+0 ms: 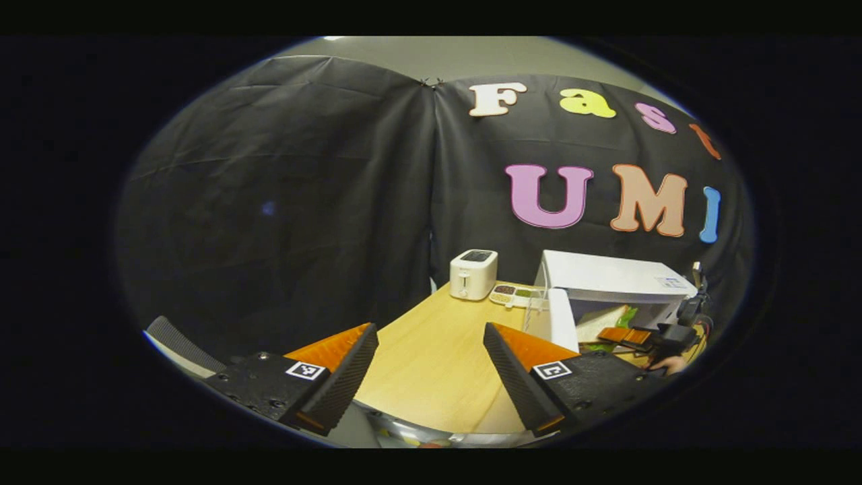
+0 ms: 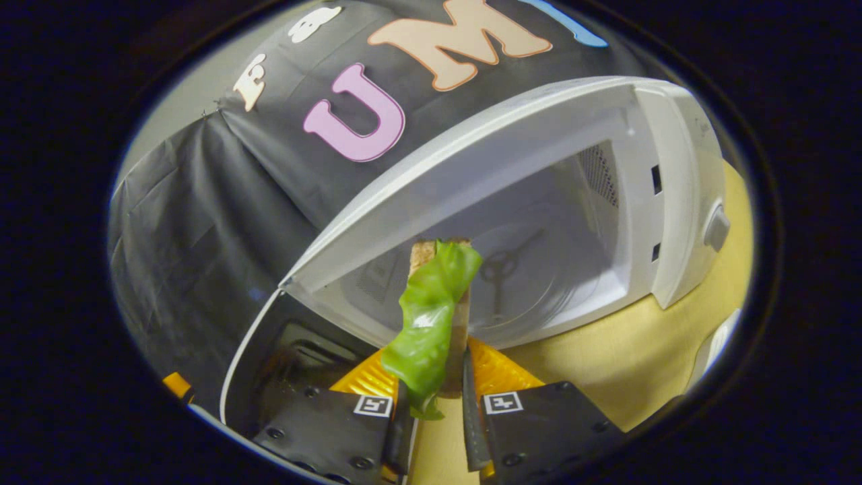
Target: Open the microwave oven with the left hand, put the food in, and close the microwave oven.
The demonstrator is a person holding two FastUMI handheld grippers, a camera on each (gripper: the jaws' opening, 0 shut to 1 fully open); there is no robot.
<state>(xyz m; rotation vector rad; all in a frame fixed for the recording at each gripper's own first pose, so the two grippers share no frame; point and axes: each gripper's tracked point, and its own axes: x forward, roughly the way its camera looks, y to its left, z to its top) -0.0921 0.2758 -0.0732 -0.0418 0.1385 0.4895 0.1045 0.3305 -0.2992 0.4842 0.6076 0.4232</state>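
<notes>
Looking at the left gripper view first: the left gripper [image 1: 431,377] sits at the bottom of the frame with its jaws spread wide and nothing between them, hovering over the wooden table [image 1: 431,364]. Just past centre there's a white toaster [image 1: 473,273], then a little compartment tray [image 1: 513,295] beside it, and at centre right the white microwave [image 1: 609,279] with its door [image 1: 549,316] swung open. Far right, the right gripper [image 1: 630,335] is poking the sandwich [image 1: 599,322] toward the opening, with a bit of a hand [image 1: 668,364] behind it.

In the right gripper view, lower left is the dark inside of the open door. Bottom centre, the jaws are pinched nearly closed on the sandwich, bread upright with a lettuce leaf [image 2: 427,323] flopping down the front. Right behind it, across the centre and right of the frame, is the microwave cavity with its glass turntable [image 2: 532,283].

So I'd say we're mid "put the food in". Next move probably needs the sandwich carried further in, lowered onto the turntable and let go, then the free left gripper can swing the door shut.
</notes>
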